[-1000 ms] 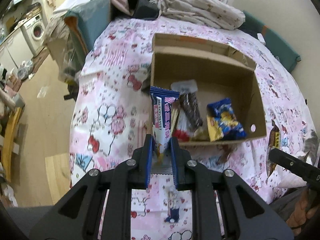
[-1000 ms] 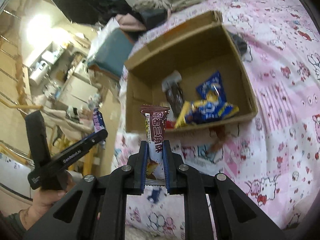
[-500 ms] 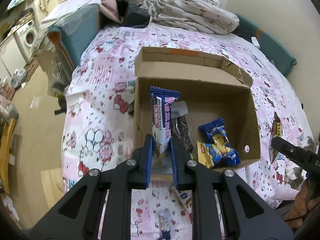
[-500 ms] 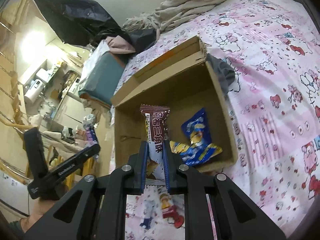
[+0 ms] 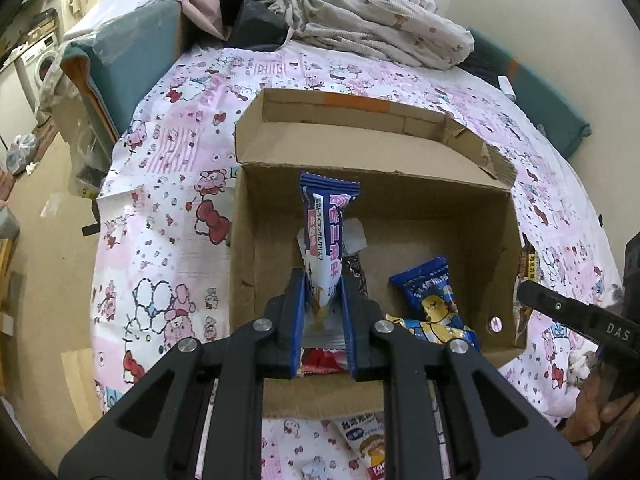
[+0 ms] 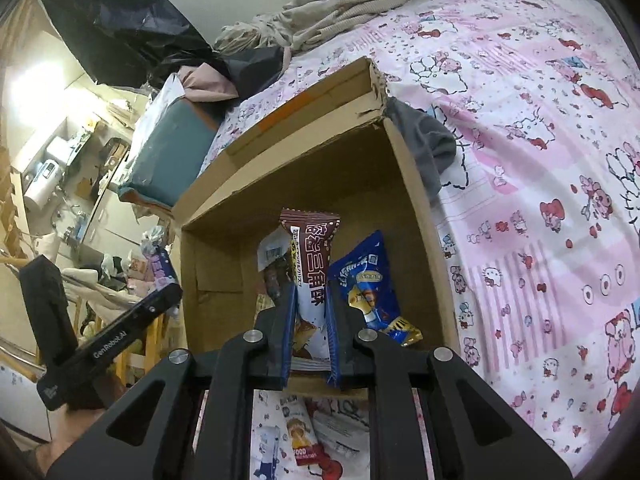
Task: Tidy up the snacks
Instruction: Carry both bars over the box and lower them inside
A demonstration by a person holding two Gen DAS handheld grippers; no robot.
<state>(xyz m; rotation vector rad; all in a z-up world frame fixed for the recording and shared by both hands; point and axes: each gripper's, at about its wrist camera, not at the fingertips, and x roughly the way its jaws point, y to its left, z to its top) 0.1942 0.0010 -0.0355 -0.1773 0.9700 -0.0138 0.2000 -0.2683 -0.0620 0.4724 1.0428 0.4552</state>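
i hold one snack in each gripper. my left gripper (image 5: 323,300) is closed on a blue and white snack packet (image 5: 326,236); the pads press its lower part from both sides and the packet stands upright between them, its crimped top pointing away from me. it hangs over the open cardboard box (image 5: 400,152), which stands on the pink cartoon bedsheet (image 5: 160,184).

my right gripper (image 6: 308,312) is closed in the same way on a brown and white snack packet (image 6: 312,264), also upright and also above the inside of the box.

on the box floor lies a blue and yellow packet (image 5: 432,300), near the right wall in the left view. beside it is a dark packet with a clear end (image 5: 356,256), partly hidden behind my blue one. a red wrapper (image 5: 324,360) shows just under my left fingers.

outside the box, on the sheet near its front wall, lies one more small snack packet (image 6: 300,436). a bundled blanket (image 5: 360,32) lies at the far end of the bed.
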